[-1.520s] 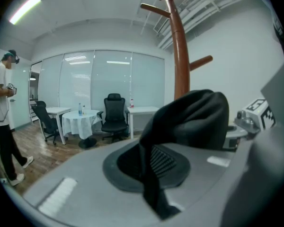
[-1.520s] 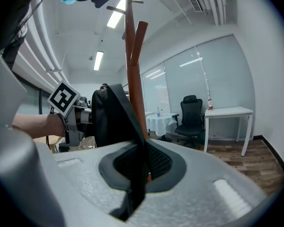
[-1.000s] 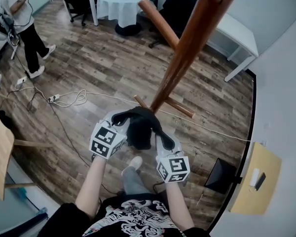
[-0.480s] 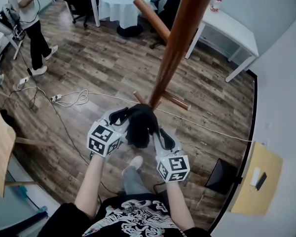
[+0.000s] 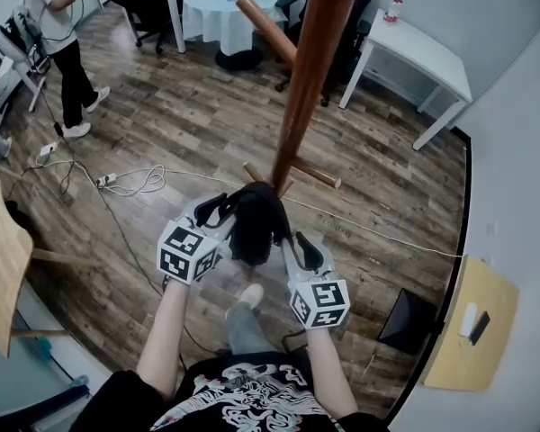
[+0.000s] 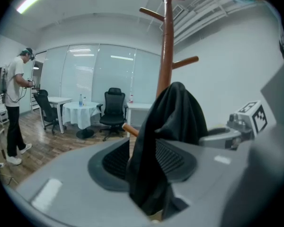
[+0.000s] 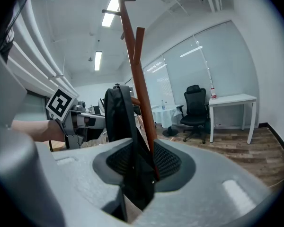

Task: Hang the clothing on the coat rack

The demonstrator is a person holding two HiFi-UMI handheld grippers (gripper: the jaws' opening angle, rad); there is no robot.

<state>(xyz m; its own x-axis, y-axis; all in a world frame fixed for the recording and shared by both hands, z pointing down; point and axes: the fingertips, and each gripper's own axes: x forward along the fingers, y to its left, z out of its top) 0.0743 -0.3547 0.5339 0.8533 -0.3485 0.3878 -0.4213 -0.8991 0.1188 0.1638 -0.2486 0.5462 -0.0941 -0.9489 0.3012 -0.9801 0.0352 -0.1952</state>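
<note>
Releasing the clothing (image 5: 256, 228), left hand-held gripper (image 5: 218, 210) and right hand-held gripper (image 5: 286, 237) are just opening, fabric still loose between their jaws, so hanging on the coat rack (image 5: 306, 88) is apparently concluding.

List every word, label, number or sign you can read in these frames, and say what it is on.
No text reads clearly in any view.
White print on the person's black shirt: a graphic, any lettering too blurred to read.
Left cube and right cube: black-and-white square markers, no letters or numbers.
Bottle on the white table: label too small to read.
</note>
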